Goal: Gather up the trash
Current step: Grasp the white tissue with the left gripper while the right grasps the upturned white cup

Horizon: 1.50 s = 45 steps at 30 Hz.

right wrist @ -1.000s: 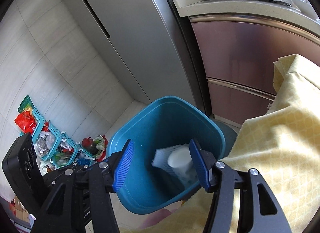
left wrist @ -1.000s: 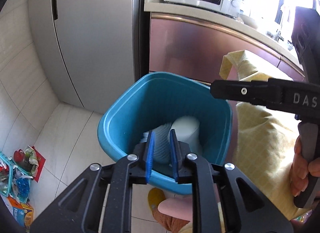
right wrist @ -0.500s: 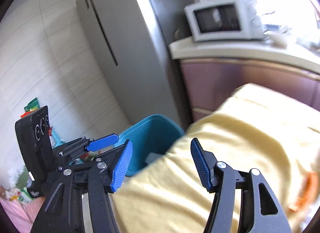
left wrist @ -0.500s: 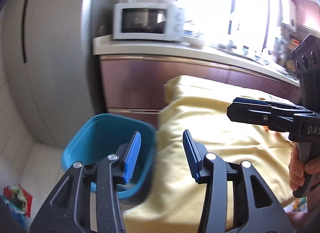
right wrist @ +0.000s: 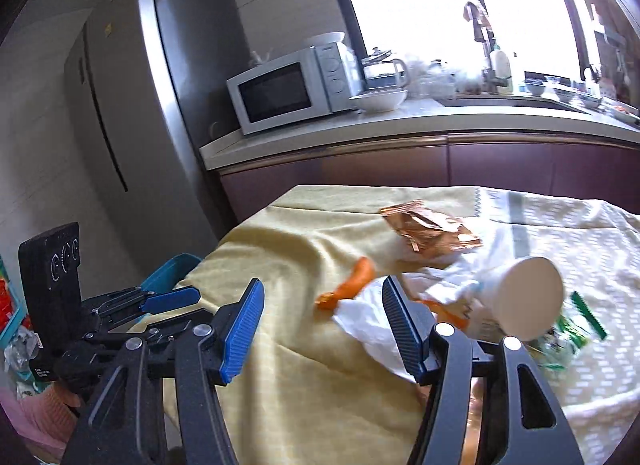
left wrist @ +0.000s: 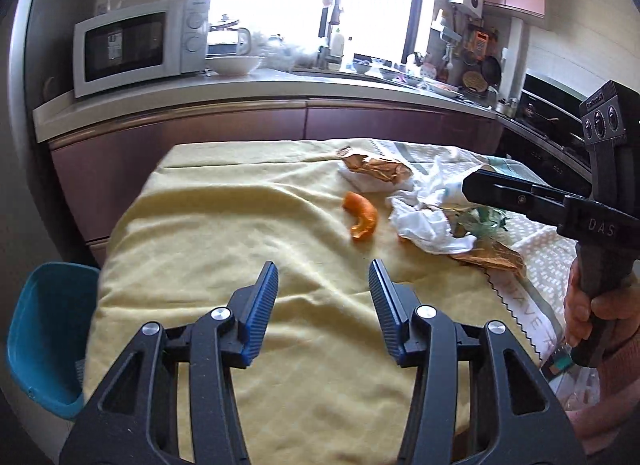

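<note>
Trash lies on the yellow tablecloth: a curled orange peel, a copper foil wrapper, crumpled white paper, a tipped white paper cup and green scraps. The blue bin stands on the floor at the table's left end. My left gripper hovers over bare cloth, short of the peel, its jaws opening with nothing between them. My right gripper is open and empty, just above the white paper and the peel.
Behind the table runs a counter with a microwave, a bowl and dishes. The fridge stands at the left. A white patterned cloth covers the table's right part. A person's hand holds the right gripper's handle.
Both grippers swung away from above the blue bin to over the table. The left jaws went from nearly shut to wide apart. The bin now sits at the far left.
</note>
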Tool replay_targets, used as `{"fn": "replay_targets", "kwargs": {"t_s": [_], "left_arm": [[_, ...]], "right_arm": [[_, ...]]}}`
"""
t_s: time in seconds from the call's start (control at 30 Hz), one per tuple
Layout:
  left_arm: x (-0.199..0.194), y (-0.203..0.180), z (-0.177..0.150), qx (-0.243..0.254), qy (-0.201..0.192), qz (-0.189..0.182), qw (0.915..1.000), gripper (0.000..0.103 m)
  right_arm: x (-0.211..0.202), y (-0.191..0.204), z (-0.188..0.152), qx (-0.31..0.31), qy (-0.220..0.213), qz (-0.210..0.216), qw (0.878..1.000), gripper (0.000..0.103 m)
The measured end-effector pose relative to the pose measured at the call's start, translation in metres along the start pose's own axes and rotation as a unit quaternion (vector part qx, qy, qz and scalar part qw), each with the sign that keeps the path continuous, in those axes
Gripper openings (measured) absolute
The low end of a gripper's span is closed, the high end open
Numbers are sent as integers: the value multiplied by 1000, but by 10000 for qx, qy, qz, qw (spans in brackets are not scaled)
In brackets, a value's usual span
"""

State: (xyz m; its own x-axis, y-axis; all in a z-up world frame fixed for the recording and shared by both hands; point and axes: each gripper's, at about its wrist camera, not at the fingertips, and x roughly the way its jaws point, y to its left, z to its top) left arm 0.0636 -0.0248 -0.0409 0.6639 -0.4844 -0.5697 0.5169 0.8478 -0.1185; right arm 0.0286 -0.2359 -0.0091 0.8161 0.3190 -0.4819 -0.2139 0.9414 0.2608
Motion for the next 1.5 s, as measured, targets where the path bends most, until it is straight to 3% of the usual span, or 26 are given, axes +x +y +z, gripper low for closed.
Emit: {"fn": "replay_targets", "kwargs": {"t_s": [0.2,0.33,0.7,0.8,0.87,0.93,1.03,1.2,1.5], "left_arm": [[40,-35,6,187,329,-483,9981,52],[60,-45,12,153,486,-638,9967,56],[111,-64,29,-99,1081,-819,9907,62],[123,-63,31,-263,1221,-893,9881,55],[129,-61,33,-382,1289,-949,9864,48],[134,-59,34,-471,1340,-1033,9845,27],[137,-60,35,-513,1363,-1097,9832,13],[132,-65,35,-454,1248,-1091,9851,8],[92,-61,38,-360,860,-1064,9899,7]], "right_arm": [[-25,-51,-9,309,-260,-896,9952,59],[-29,-74,-12,419,-333,-1312,9899,68],[4,-89,-8,394,-63,-1465,9884,74],[10,-90,-7,397,-13,-1453,9886,73],[10,-91,-6,418,-7,-1462,9884,67],[9,-92,-6,444,-8,-1475,9881,61],[7,-96,-6,509,-7,-1445,9882,60],[0,-99,-7,587,-91,-1419,9881,60],[-21,-92,0,643,-372,-1189,9901,60]]}}
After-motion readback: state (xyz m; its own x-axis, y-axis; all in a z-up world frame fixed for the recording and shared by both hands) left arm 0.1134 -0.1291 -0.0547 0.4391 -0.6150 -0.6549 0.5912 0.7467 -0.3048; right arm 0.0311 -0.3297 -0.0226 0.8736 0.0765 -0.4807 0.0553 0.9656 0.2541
